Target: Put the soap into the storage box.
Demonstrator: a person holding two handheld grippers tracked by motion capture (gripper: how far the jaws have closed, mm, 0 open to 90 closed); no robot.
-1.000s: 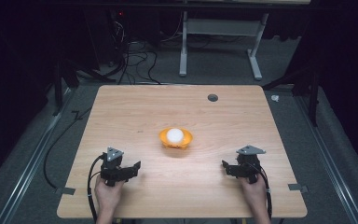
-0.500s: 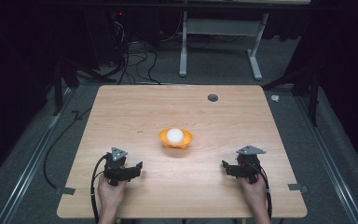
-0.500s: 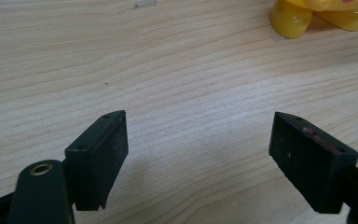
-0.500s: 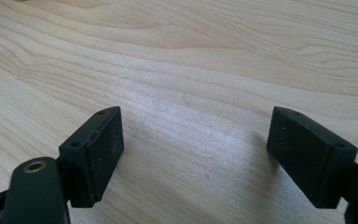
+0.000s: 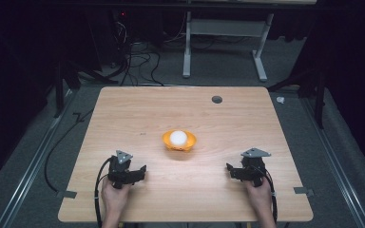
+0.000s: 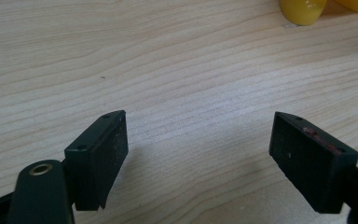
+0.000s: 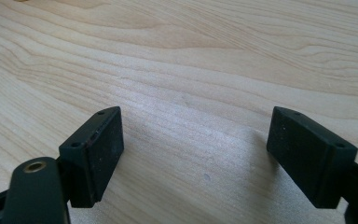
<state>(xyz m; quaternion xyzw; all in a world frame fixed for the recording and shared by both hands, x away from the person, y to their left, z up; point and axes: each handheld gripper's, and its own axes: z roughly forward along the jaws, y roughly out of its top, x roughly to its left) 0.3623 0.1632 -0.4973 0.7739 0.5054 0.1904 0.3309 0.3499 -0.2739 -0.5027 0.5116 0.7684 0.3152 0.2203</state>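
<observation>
Sitting at the middle of the high view, on the wooden table (image 5: 123, 118), is an orange bowl (image 5: 179, 141) with a white ball (image 5: 178, 137) inside it. Lower left of the bowl, the left gripper (image 5: 140, 172) rests in a hand (image 5: 113, 197); its own view shows its jaws spread wide over bare wood, with a yellow-orange edge of the bowl (image 6: 303, 9) at the top right of that frame. Lower right of the bowl, well apart from it, the right gripper (image 5: 230, 169) is held the same way, jaws wide apart, nothing between them. No label or writing is readable on anything.
</observation>
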